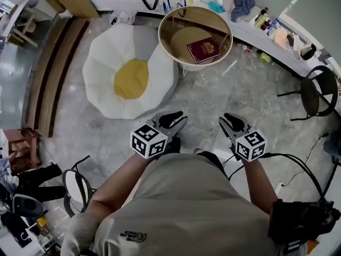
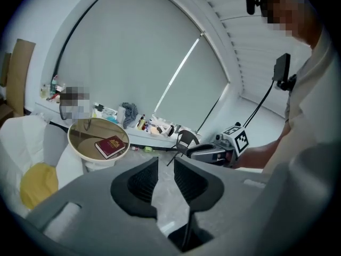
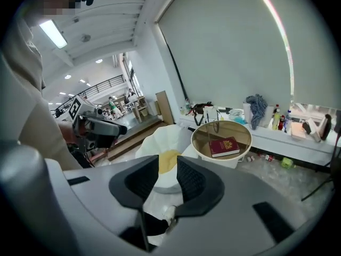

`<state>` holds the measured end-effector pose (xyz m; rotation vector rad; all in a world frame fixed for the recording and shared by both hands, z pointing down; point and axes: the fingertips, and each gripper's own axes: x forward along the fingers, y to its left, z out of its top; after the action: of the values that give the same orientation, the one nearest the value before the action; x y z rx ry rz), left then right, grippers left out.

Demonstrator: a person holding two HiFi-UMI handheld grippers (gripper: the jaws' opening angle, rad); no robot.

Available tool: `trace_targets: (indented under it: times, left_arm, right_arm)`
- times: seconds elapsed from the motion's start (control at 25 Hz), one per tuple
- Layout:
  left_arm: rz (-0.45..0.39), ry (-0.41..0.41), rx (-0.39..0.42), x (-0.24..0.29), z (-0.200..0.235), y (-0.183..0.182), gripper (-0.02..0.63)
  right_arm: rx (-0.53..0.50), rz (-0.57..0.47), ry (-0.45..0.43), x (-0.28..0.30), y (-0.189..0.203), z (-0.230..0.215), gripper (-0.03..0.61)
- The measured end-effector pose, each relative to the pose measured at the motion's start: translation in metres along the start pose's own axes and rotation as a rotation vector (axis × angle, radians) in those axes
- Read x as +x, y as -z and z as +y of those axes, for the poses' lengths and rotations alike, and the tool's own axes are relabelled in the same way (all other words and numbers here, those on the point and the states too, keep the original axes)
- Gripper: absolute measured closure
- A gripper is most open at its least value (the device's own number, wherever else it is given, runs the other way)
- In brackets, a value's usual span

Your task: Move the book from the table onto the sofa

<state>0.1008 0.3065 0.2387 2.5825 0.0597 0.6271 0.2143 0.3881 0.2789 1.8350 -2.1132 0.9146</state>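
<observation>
A dark red book point(image 1: 204, 50) point(image 2: 110, 146) point(image 3: 224, 146) lies flat on the glass top of a round table point(image 1: 169, 21) point(image 2: 73, 137) point(image 3: 197, 141). Left of the table sits a white sofa shaped like a fried egg point(image 1: 104, 84) point(image 3: 154, 143) with a yellow middle point(image 1: 131, 78) point(image 2: 37, 183). My left gripper point(image 1: 175, 118) point(image 2: 165, 176) and right gripper point(image 1: 230, 120) point(image 3: 168, 178) are held close to my body, well short of the table. Both stand open with nothing between their jaws.
A long white counter point(image 1: 298, 41) with bottles and cloths runs behind the table. A black chair point(image 1: 318, 92) stands at the right, another black chair point(image 1: 79, 188) at the lower left. Wooden steps point(image 1: 50, 73) lie at the far left. A cable point(image 1: 298, 167) trails from the right hand.
</observation>
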Motion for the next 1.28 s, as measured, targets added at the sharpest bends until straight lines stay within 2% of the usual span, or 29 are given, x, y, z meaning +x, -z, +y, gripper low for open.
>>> trace_targets:
  times: [0.12,0.24,0.4,0.6,0.92,1.08,1.28]
  left_arm:
    - [0.031,0.044,-0.002,0.007,0.038,-0.013,0.535]
    - [0.058,0.063,-0.038,0.017,0.079,-0.02,0.529]
    - [0.072,0.064,-0.107,0.038,0.116,-0.023,0.522]
    - [0.069,0.053,-0.24,0.086,0.163,-0.025,0.517]
    - [0.055,-0.073,-0.413,0.189,0.247,-0.032,0.506]
    - [0.068,-0.104,-0.466,0.245,0.284,-0.03,0.498]
    - [0.11,-0.154,-0.514,0.307,0.33,-0.011,0.478]
  right_arm:
    - [0.029,-0.002,0.059,0.028,-0.016,-0.023,0.463]
    - [0.058,0.011,0.103,0.057,-0.025,-0.046,0.463]
    - [0.097,0.043,0.118,0.087,-0.032,-0.081,0.465]
    - [0.155,0.06,0.093,0.139,-0.04,-0.154,0.465]
    - [0.168,0.141,0.031,0.229,-0.049,-0.296,0.464]
    - [0.168,0.193,0.016,0.271,-0.05,-0.358,0.463]
    - [0.19,0.25,-0.003,0.319,-0.032,-0.422,0.463]
